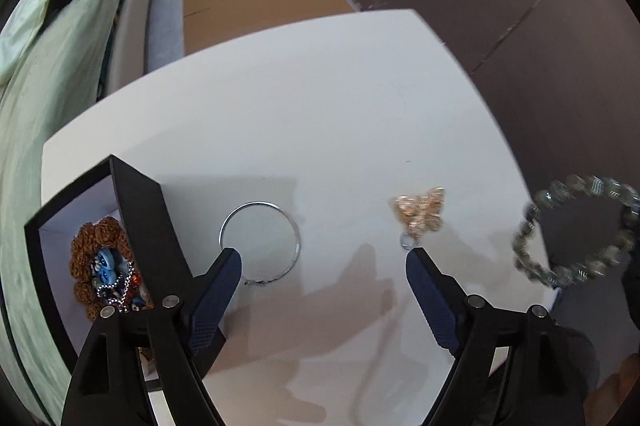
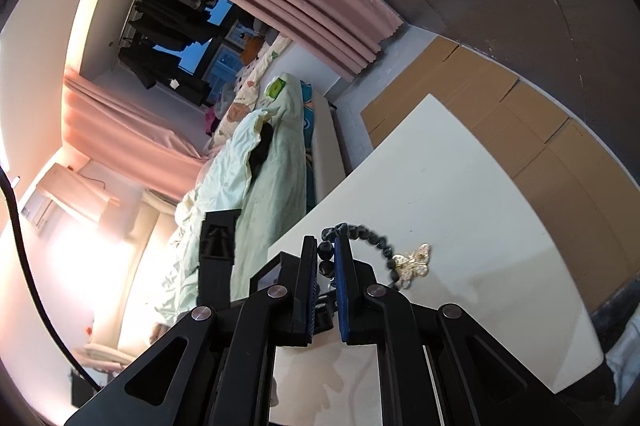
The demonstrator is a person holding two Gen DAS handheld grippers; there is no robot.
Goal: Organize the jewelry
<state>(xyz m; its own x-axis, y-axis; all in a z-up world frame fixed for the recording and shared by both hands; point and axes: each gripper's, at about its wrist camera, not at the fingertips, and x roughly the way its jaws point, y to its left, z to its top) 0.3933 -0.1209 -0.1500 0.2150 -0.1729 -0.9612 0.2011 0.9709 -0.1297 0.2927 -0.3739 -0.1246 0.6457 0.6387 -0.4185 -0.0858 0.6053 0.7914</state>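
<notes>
Left-wrist view, items on the white rectangular tabletop [image 1: 320,97]:

1. Black open-topped jewellery box with pale lining [image 1: 136,209], at the near left corner of the table. Contents: a brown knobbly-bead bracelet [image 1: 86,250], a blue plastic charm [image 1: 106,264] and a tangle of silver chain with small coloured stones [image 1: 124,286], all piled together.
2. Thin silver metal bangle [image 1: 259,242], lying flat just right of the box; its near edge sits beside the tip of the left finger.
3. Gold-coloured butterfly-shaped brooch or pendant with a small ring [image 1: 421,211], flat on the table, right of the bangle and well apart from it, just beyond the tip of the right finger.
4. Grey-green translucent bead bracelet [image 1: 576,230], at the far right of this view, off the tabletop and blurred.

Left gripper [image 1: 324,258]: black frame, blue textured pads, pointing steeply down at the table. Jaws spread wide, nothing between them but bare tabletop.

Right-wrist view:

5. Right gripper [image 2: 330,250]: jaws drawn nearly together, clamped on the bead bracelet [image 2: 360,232], which looks dark here; its loop arcs out to the right above the table.
6. Butterfly piece [image 2: 414,260], on the table just beyond the hanging loop.

Surroundings: pale green bedding [image 1: 48,73], pink pleated curtains [image 2: 304,5], flattened brown cardboard [image 1: 256,5] on the floor.
</notes>
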